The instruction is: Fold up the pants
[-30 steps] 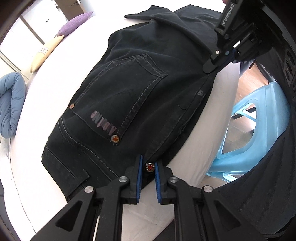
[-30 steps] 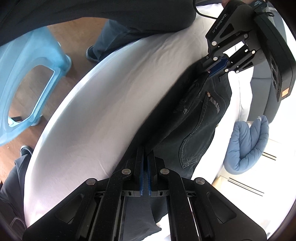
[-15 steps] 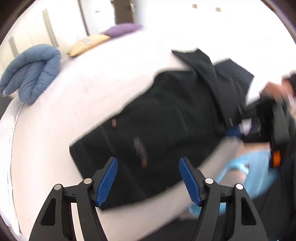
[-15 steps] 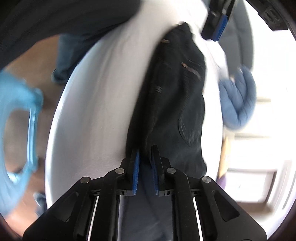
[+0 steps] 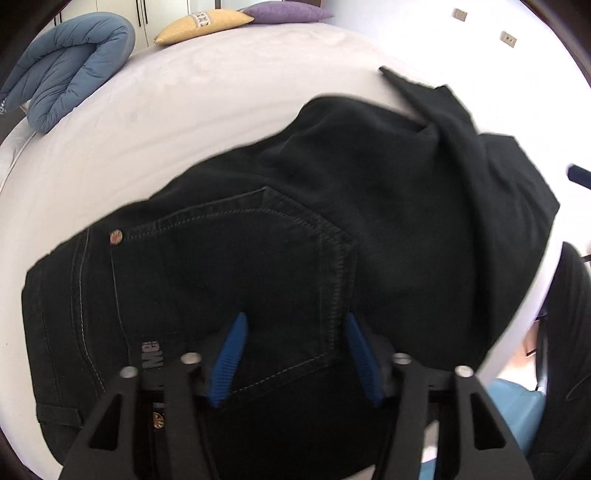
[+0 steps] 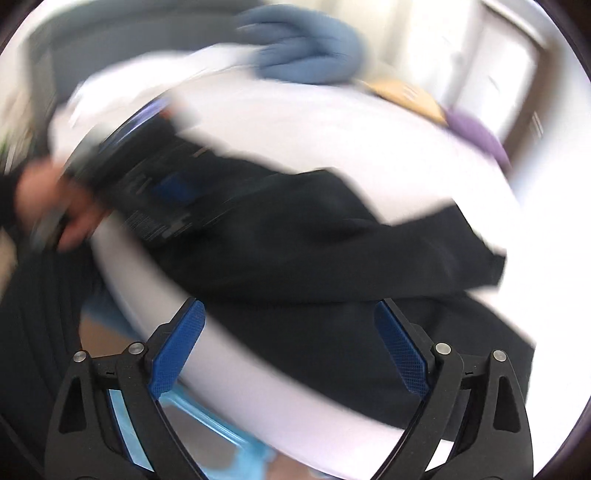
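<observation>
Black jeans (image 5: 295,229) lie folded on a white bed (image 5: 207,103), back pocket up, a leg end lapped over at the far right. My left gripper (image 5: 295,354) is open, its blue pads straddling the pocket's lower part, low over the denim. In the right wrist view, which is blurred by motion, the jeans (image 6: 332,240) lie across the bed, and my right gripper (image 6: 291,347) is wide open and empty above their near edge. The left gripper and the hand holding it (image 6: 110,192) show at the left there.
A rolled blue duvet (image 5: 70,62) lies at the bed's far left, with a yellow pillow (image 5: 203,24) and a purple pillow (image 5: 288,11) behind. A light blue plastic stool (image 6: 207,424) stands on the floor beside the bed's near edge.
Both grippers let go of the jeans and opened. The left one swung over the back pocket; the right one pulled back and turned, still moving fast.
</observation>
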### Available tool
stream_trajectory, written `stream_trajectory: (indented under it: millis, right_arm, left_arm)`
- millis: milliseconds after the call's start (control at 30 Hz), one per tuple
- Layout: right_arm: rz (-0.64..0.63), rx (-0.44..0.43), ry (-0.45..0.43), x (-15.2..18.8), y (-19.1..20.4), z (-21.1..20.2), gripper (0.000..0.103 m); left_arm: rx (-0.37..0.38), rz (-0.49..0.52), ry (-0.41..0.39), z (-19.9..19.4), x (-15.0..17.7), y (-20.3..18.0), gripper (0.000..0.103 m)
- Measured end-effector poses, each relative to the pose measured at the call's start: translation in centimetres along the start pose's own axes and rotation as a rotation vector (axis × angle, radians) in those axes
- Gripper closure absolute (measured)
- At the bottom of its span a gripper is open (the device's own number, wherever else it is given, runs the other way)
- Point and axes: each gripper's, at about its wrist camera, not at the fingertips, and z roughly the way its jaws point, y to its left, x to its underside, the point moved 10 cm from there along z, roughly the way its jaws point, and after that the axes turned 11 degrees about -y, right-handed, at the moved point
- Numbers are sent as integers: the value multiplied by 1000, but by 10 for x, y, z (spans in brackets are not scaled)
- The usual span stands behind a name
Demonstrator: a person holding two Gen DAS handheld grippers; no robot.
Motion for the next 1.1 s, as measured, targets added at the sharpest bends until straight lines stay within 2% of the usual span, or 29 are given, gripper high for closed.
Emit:
stream_trajectory:
  millis: [100,167,233,267,300,333,433,533,733,800,833,867,900,933,967,1100]
  right_arm:
    - [278,27,-6,-43,-78,21,9]
    - [417,57,-13,-68,-125,44,9]
    - [483,120,16,-84,-164,73,9]
    - [505,137,36,-91,-178,89,9]
    - [529,149,69,-98,-192,112,10]
    - [535,170,102,-99,-201,129,10]
    - [572,227,206,-98,-228,179,10]
    - [545,310,311,-80,-232,217,10]
    - [503,422,468,-48,-242,263,10]
    - [496,427,475,-45,-244,271,12]
    - [495,429,456,-48,-245,271,24]
    - [491,428,440,-52,-246,270,50]
    - [475,425,427,-58,-246,267,64]
    - [473,413,419,-62,-247,266,86]
    - [480,399,401,-68,-249,262,96]
    - [507,402,289,-86,-271,230,99]
  left_arm:
    - [28,-55,-86,-13,-26,-10,58]
    - [71,-119,-108,-6,-39,-17,58]
    - [55,-121,-74,13,-34,-19,58]
    - [49,-115,-15,30,-23,-22,58]
    - [45,-115,4,38,-12,-24,58]
    - [43,-124,-33,42,-13,-25,58]
    - [68,-179,-42,41,-14,-22,58]
    - [56,-146,-37,45,-15,-26,58]
    - [22,-113,-29,52,-16,-33,57]
    - [23,-115,-32,55,-17,-35,57]
    - [23,-113,-33,57,-18,-36,57]
    - [22,-111,-33,58,-20,-38,57]
    - [22,-110,-32,57,-20,-37,57]
    - [22,-107,-32,59,-22,-38,57]
    - [21,-103,-34,47,-9,-34,57]
    - [18,-100,-29,41,-8,-26,57]
